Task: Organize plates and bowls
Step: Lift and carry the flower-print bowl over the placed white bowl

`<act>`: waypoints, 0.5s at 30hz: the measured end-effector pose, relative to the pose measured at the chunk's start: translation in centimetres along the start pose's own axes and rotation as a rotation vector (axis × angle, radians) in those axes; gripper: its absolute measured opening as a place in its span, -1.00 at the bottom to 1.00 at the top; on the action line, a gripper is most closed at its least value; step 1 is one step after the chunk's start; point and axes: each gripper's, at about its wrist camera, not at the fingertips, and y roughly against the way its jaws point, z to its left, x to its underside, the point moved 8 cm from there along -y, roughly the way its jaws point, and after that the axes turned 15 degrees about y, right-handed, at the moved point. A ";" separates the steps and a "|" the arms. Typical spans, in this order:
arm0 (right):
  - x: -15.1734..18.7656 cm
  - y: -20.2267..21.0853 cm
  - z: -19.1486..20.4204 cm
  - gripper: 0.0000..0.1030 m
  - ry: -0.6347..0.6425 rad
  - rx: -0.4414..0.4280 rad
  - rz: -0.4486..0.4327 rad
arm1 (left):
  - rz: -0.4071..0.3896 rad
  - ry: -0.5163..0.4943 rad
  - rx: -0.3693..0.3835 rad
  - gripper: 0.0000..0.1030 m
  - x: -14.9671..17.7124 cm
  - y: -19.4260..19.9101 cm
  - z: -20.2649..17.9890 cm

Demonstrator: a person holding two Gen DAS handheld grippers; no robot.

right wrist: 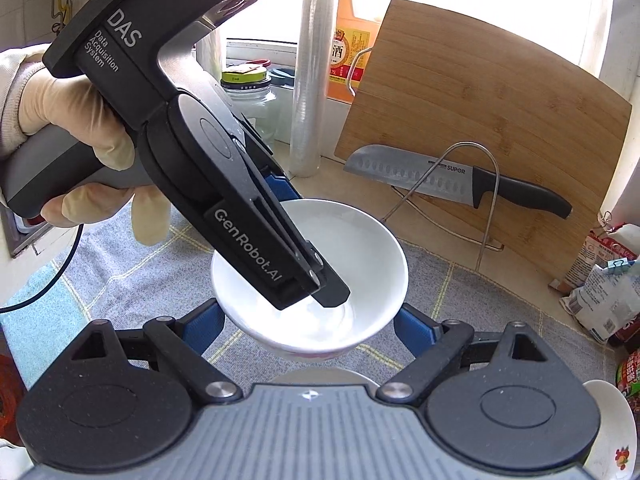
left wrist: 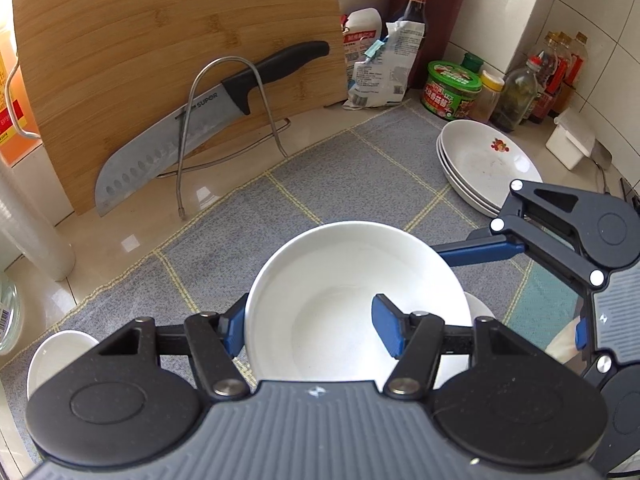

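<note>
A white bowl (left wrist: 352, 304) is held above the grey checked cloth (left wrist: 320, 184). My left gripper (left wrist: 310, 330) straddles its near rim, one blue finger (left wrist: 234, 330) outside the wall and one inside; whether it clamps the rim I cannot tell. In the right wrist view the same bowl (right wrist: 360, 264) hangs between my right gripper's (right wrist: 308, 330) wide-open blue fingers (right wrist: 416, 330), which do not visibly touch it. The left gripper body (right wrist: 248, 200) reaches into the bowl from the upper left. A stack of white plates (left wrist: 484, 164) lies at the right. Another white bowl (left wrist: 56, 354) sits at the lower left.
A bamboo cutting board (left wrist: 176, 68) and a knife (left wrist: 208, 120) lean in a wire rack at the back. Bottles and jars (left wrist: 524, 88), a green tub (left wrist: 452, 90) and bags (left wrist: 380, 64) crowd the tiled back right corner. A cling film roll (left wrist: 32, 220) stands left.
</note>
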 end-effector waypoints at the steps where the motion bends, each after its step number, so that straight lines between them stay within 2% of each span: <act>1: 0.2 0.3 0.0 0.82 -0.001 0.001 -0.001 | 0.000 -0.003 0.001 0.19 0.1 0.0 -0.3; 15: 3.5 3.1 0.1 0.82 -0.028 0.010 0.010 | 0.015 -0.021 0.024 0.19 1.7 -0.4 -4.4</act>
